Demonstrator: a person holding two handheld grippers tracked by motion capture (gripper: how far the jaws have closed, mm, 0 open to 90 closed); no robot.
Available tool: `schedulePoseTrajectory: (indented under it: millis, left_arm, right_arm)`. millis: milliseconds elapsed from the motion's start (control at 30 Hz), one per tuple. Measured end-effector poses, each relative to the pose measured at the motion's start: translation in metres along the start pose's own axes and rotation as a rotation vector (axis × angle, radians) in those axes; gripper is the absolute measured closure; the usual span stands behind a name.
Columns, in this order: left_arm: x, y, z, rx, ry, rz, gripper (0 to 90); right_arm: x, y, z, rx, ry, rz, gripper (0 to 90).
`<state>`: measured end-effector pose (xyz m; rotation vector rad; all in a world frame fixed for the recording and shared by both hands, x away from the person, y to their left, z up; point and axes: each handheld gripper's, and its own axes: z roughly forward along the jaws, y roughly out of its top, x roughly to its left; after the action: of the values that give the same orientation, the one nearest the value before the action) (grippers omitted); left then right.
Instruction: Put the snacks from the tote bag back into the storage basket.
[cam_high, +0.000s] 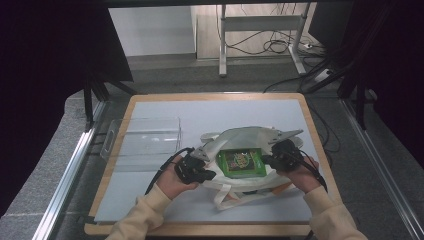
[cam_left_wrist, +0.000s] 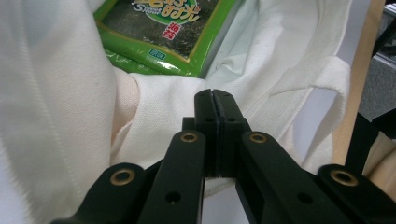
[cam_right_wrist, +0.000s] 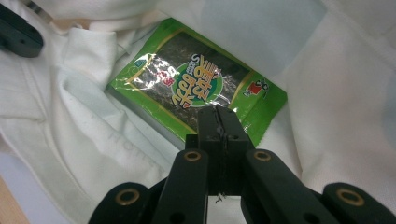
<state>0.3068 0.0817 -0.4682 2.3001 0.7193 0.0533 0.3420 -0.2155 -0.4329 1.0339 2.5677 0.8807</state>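
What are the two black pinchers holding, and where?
Cannot tell for sure. Both the left gripper and right gripper are shut at the white bag, beside the green packet.

A cloth tote bag lies on the right half of the tabletop, towards the near edge. A seaweed snack packet lies in the bag's open mouth, with cloth on its left, right and far sides. The bag's straps trail from it towards the near edge. The left tongs sit just left of the packet, at the bag's left rim; the right tongs sit just right of it, at the right rim. A clear plastic tray stands left of the bag, near the tabletop's left edge. Beyond the far edge, on the floor, stand table legs among cables.
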Motion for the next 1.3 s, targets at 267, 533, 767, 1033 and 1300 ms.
schedulePoseTrajectory:
  millis: [267, 533, 767, 1033, 1300]
  left_arm:
    - [-0.002, -0.004, -0.023, -0.081, 0.001, 0.001, 79.2]
    - [0.005, -0.010, -0.041, -0.136, 0.037, -0.012, 50.4]
    - [0.008, -0.011, -0.044, -0.150, 0.038, -0.017, 41.7]
    - [0.008, -0.010, -0.045, -0.156, 0.025, -0.010, 38.3]
    - [0.010, -0.010, -0.047, -0.159, 0.015, -0.010, 36.7]
  right_arm:
    - [0.002, 0.006, 0.008, 0.007, 0.000, 0.044, 63.8]
    - [0.004, 0.020, 0.021, 0.051, -0.015, 0.148, 41.5]
    - [0.002, 0.032, 0.039, 0.133, -0.024, 0.226, 36.6]
    - [-0.004, 0.031, 0.054, 0.200, -0.042, 0.271, 34.3]
    - [-0.009, 0.033, 0.071, 0.269, -0.063, 0.306, 33.0]
